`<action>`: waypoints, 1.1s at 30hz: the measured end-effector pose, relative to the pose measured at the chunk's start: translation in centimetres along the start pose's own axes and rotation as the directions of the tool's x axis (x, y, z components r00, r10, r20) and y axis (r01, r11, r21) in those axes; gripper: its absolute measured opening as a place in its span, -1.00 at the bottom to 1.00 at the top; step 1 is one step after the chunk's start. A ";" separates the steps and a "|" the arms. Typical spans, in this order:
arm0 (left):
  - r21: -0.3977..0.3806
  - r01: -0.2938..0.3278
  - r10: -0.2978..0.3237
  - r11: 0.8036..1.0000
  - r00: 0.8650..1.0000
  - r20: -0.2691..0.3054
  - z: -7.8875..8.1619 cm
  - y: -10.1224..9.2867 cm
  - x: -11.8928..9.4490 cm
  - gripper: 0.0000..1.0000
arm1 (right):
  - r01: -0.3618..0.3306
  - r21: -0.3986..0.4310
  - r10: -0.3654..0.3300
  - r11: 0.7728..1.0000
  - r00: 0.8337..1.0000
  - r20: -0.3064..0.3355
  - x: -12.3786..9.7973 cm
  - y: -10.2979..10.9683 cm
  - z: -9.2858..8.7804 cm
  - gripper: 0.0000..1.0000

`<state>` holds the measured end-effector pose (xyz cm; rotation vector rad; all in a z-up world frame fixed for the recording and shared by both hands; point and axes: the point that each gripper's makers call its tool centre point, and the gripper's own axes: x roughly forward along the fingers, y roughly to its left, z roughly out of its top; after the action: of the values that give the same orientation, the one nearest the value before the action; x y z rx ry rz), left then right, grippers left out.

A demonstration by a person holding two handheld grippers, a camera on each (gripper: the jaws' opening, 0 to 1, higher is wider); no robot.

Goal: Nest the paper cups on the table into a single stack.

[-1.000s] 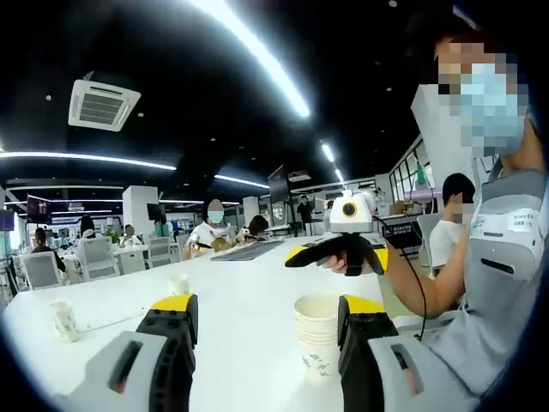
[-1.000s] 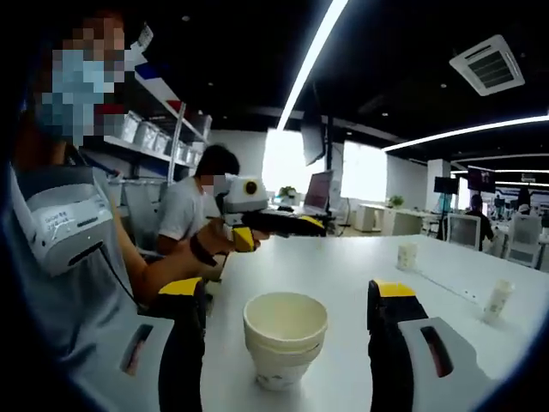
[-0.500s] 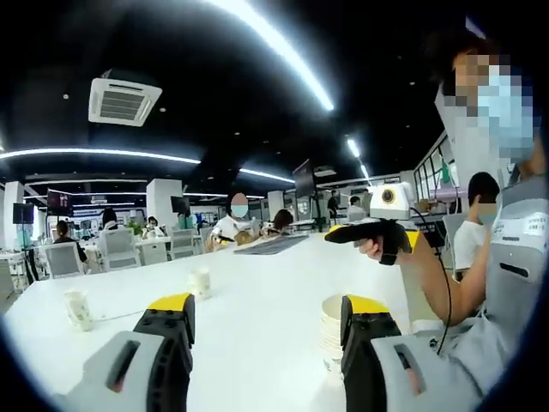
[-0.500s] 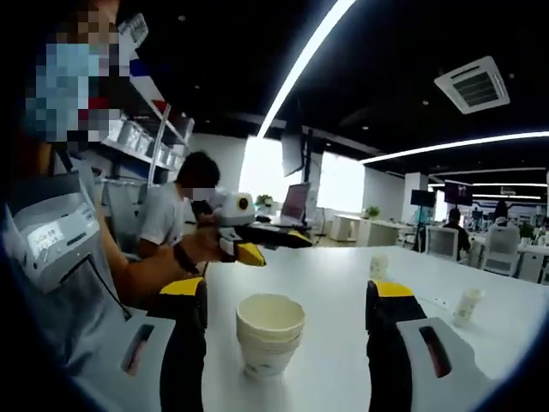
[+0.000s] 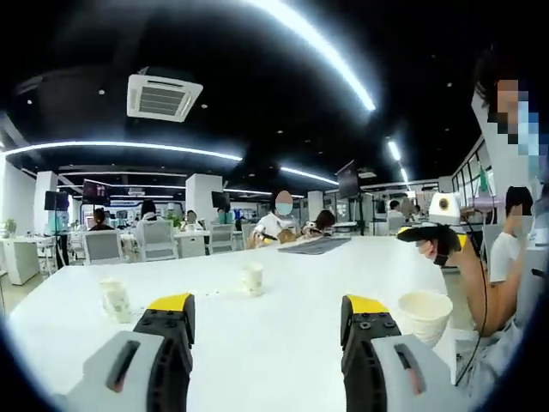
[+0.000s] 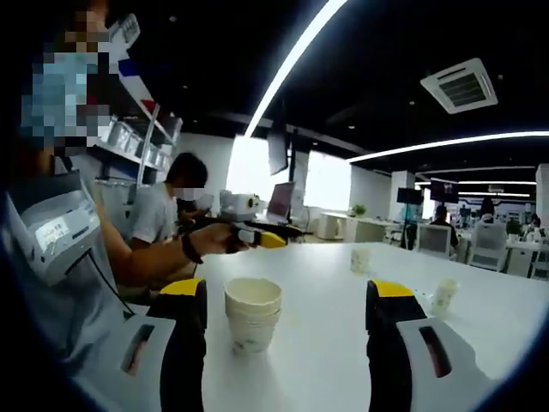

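Showing no legible writing, nested paper cups (image 6: 251, 314) between right claw (image 6: 290, 302) jaws.

White table (image 5: 283, 300), stack of paper cups (image 6: 252, 314), two single cups (image 5: 114, 299) (image 5: 252, 279) apart
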<state>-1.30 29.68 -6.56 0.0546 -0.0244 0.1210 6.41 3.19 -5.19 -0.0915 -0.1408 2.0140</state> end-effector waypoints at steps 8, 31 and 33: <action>0.065 -0.134 0.136 0.989 0.991 -0.016 -1.2 5.6 2.3 0.46 | -0.001 -0.011 0.001 1.000 1.000 -0.021 -0.3 0.0 -0.5 0.58; 0.047 -0.340 0.344 0.939 0.934 -0.097 -6.7 15.1 8.7 0.61 | 0.059 -0.051 -0.059 0.997 0.998 -0.006 -2.0 -0.7 0.5 0.50; 0.026 -0.372 0.373 0.928 0.922 -0.104 -7.0 17.6 9.6 0.60 | 0.058 -0.054 -0.058 0.997 0.998 -0.006 -2.1 -0.5 0.5 0.50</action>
<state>6.20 48.68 -12.37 0.0490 0.0738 0.5063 7.72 1.54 -4.59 -0.1284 -0.1910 1.9519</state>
